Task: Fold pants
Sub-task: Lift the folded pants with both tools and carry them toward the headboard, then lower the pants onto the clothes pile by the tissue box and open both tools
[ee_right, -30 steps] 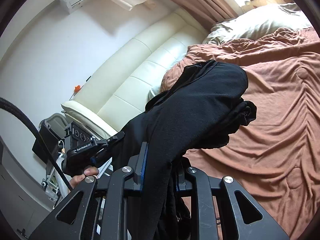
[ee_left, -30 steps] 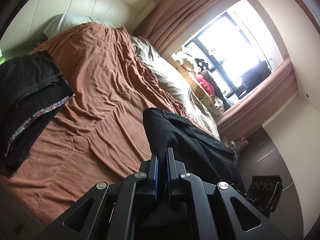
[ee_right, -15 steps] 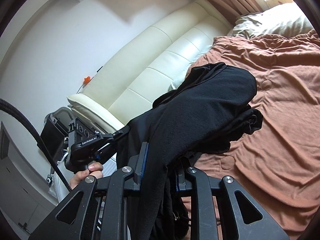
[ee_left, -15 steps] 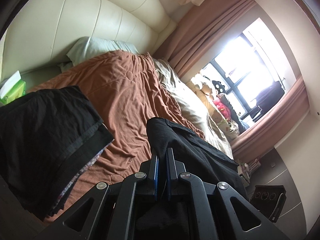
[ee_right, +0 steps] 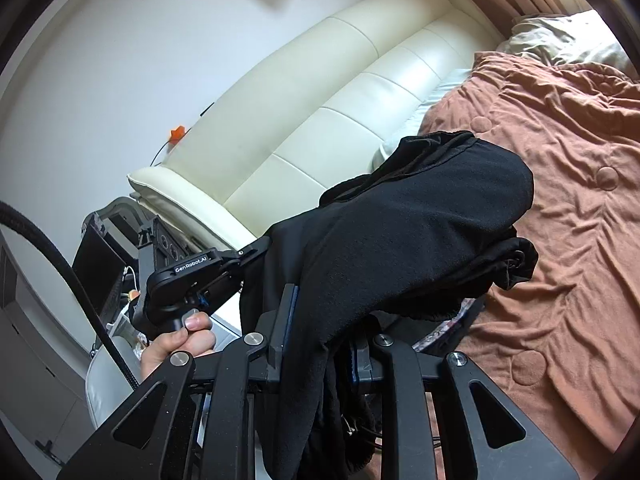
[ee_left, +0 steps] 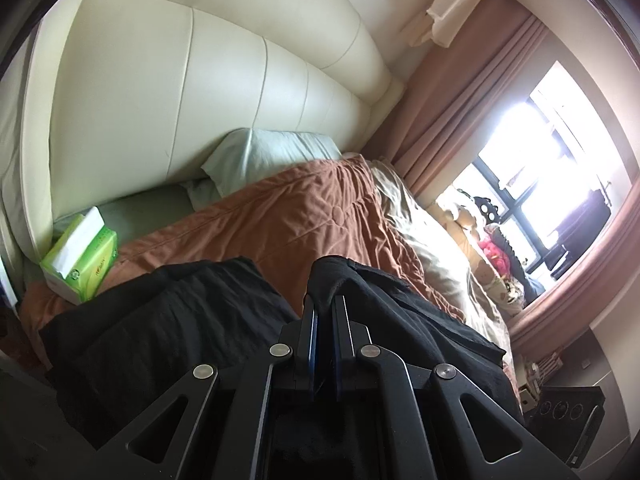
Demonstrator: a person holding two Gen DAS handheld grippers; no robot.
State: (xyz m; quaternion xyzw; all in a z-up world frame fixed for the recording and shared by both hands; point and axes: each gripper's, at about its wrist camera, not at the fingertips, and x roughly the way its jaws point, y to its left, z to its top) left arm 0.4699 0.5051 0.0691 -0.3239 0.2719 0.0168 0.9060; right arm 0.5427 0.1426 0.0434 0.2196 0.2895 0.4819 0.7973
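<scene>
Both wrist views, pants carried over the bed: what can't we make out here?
- Right gripper, right wrist view: the black pants drape over it, hiding the fingertips and the grip.
- Pants, both views: the lower part runs off the bottom edge, so how far they are folded cannot be told.
- Dark clothes on the bed, left wrist view: the left gripper covers part; garment type unclear.
- Window, left wrist view: glare washes out the outside.

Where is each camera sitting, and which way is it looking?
Left wrist view: sits on the left tongs, looking over the brown blanket toward the headboard and window; no body part shows.
Right wrist view: sits on the right tongs, looking toward the headboard; the hand on the left tongs shows.
Both share the black pants, blanket and headboard.
</scene>
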